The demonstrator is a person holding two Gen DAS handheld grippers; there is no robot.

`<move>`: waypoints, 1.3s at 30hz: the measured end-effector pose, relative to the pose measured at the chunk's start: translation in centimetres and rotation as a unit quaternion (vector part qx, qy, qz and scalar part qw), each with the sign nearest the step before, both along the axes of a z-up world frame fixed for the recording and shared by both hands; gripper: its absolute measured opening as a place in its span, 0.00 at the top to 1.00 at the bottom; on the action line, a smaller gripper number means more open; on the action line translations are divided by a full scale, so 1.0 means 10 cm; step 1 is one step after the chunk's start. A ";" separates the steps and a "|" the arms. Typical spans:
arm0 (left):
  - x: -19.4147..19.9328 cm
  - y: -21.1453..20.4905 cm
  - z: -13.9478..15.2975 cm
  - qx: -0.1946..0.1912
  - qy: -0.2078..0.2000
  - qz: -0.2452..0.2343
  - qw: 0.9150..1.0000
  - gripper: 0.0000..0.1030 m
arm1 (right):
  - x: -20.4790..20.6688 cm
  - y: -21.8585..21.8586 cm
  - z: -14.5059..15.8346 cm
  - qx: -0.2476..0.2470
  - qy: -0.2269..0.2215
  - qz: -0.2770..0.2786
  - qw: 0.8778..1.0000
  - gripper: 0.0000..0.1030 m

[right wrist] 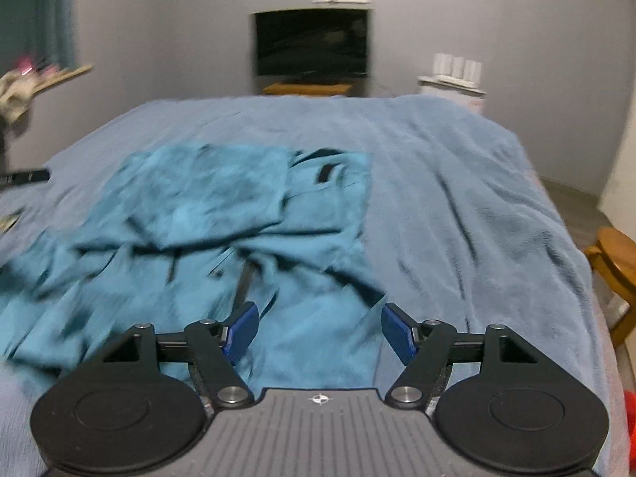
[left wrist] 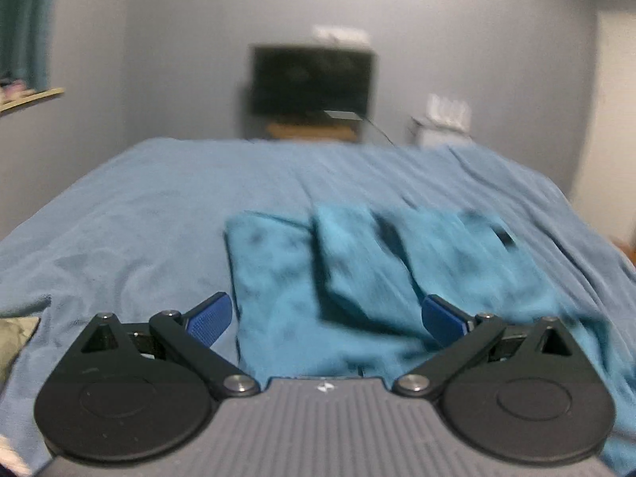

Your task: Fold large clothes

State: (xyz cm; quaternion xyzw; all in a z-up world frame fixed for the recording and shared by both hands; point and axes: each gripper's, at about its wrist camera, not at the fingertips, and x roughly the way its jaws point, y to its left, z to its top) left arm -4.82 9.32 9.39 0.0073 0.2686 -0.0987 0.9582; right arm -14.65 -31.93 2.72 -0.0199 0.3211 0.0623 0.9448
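Teal fleece garment (right wrist: 222,214) — rumpled, soft folds

My left gripper (left wrist: 326,320) and right gripper (right wrist: 318,332) look alike: black link arms with silver screws, blue ribbed pads (right wrist: 240,332), round black discs, grey ridged body.

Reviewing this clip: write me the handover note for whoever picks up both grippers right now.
Left gripper: open, empty, above the near edge of the garment.
Right gripper: open, empty, nothing between its pads.
The teal garment lies on the blue blanket, partly folded, one layer lapped over the middle, still rumpled at the near side.
Done: a first fold seems made.
Left: smooth the near part, finish folding into a neat stack.
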 end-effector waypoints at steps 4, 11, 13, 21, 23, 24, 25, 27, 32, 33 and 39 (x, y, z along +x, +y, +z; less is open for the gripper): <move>-0.47 0.08 0.17 0.061 0.015 -0.047 0.997 0.00 | -0.24 -0.02 -0.02 -0.070 0.019 0.103 0.992 0.30; -1.23 0.23 0.00 0.086 0.050 -0.163 0.982 0.00 | -0.58 0.11 -0.09 -0.133 0.037 0.248 0.959 0.30; -1.41 0.21 -0.08 0.107 0.059 -0.201 0.972 0.00 | -0.61 0.18 -0.11 -0.149 0.029 0.273 0.950 0.30; -1.49 -0.01 -0.45 0.208 0.091 -0.239 0.944 0.01 | -0.40 0.39 -0.20 -0.188 0.023 0.318 0.929 0.27; -1.45 -0.04 -0.46 0.211 0.087 -0.248 0.942 0.01 | -0.32 0.43 -0.23 -0.187 0.027 0.325 0.926 0.27; -1.42 -0.05 -0.47 0.213 0.087 -0.252 0.940 0.01 | -0.28 0.43 -0.24 -0.186 0.028 0.330 0.925 0.27; -1.40 -0.06 -0.47 0.216 0.087 -0.258 0.938 0.01 | -0.24 0.46 -0.25 -0.183 0.028 0.337 0.923 0.27; -1.34 -0.08 -0.48 0.220 0.090 -0.270 0.933 0.01 | -0.17 0.49 -0.27 -0.177 0.033 0.352 0.919 0.26; -1.15 -0.03 -0.50 0.198 0.108 -0.290 0.930 0.06 | 0.01 0.53 -0.33 -0.156 0.065 0.376 0.911 0.26; -1.13 0.00 -0.50 0.189 0.112 -0.289 0.932 0.12 | 0.05 0.53 -0.34 -0.149 0.072 0.378 0.911 0.27; -1.06 0.07 -0.47 0.173 0.099 -0.274 0.941 0.51 | 0.12 0.36 -0.31 -0.100 0.060 0.357 0.927 0.58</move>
